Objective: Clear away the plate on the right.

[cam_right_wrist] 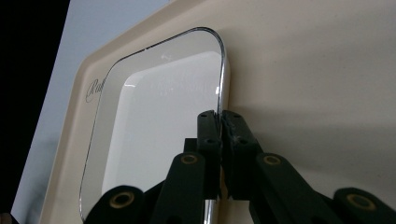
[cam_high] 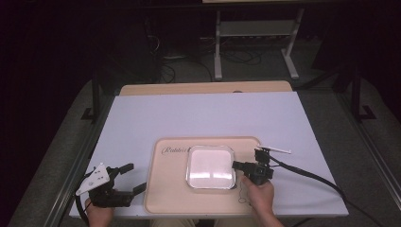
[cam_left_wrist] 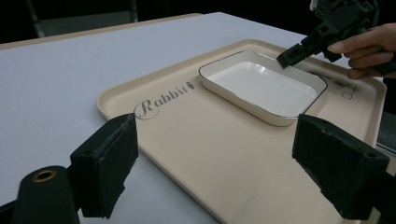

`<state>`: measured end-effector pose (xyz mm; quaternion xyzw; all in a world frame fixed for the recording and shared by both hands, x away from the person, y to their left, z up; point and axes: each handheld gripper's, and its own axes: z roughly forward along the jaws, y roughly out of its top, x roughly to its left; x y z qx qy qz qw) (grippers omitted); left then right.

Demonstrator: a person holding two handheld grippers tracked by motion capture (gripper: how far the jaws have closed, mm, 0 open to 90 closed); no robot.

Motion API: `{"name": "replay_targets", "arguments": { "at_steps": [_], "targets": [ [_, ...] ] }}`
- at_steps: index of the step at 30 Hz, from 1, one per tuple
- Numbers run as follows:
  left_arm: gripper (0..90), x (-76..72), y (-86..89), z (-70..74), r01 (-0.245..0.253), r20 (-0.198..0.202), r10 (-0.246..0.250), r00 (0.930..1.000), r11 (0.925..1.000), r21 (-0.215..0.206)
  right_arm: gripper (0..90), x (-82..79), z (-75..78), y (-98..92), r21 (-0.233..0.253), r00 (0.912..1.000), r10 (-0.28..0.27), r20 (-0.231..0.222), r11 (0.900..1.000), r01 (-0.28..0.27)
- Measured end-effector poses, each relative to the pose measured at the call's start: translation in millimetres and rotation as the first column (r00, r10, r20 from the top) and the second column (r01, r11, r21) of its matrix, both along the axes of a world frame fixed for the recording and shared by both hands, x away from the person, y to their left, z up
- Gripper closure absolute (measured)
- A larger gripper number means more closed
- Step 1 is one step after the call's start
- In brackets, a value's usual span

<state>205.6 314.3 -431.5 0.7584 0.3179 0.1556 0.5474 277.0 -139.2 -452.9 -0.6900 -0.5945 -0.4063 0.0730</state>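
One white dish (cam_high: pixel 211 167) sits on a beige tray (cam_high: pixel 166 189) at the table's (cam_high: pixel 142 118) near edge. Right gripper (cam_high: pixel 235 165) has its jaws pressed together on the dish's right rim. Left gripper (cam_high: pixel 136 178) hovers off the tray's left edge, jaws spread wide, holding nothing.

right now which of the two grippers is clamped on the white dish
The right gripper: its jaws are shut on the rim of the white dish. The left gripper sits open beside the beige tray, holding nothing.
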Motion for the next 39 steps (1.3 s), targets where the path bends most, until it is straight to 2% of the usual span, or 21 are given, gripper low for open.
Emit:
{"name": "replay_targets", "arguments": {
  "at_steps": [5,18,23,30,39],
  "targets": [
    [14.0,0.1,0.0,0.0,0.0,0.0,0.0,1.0,1.0,0.0,84.0,0.2,1.2,-1.2,-0.009,0.9999,0.008,0.012,1.0,-0.008],
    [14.0,-0.1,-0.4,0.1,-0.002,0.001,0.002,1.0,1.0,0.001,71.8,-0.1,8.2,-6.6,-0.011,0.9982,0.019,0.058,1.0,-0.018],
    [14.0,0.2,-0.9,-0.2,-0.001,-0.002,0.001,1.0,1.0,0.004,66.5,-0.8,9.6,-8.2,-0.011,0.9959,0.041,0.081,0.999,-0.04],
    [14.0,0.5,-1.7,-0.7,0.0,-0.003,0.0,1.0,1.0,0.01,59.8,-2.3,18.7,-15.5,-0.02,0.9885,0.059,0.139,0.998,-0.056],
    [14.0,0.6,-1.8,-0.9,0.001,-0.004,-0.001,1.0,0.9999,0.01,54.2,-1.0,26.7,-23.5,-0.031,0.9816,0.073,0.176,0.997,-0.069]
  ]
}}
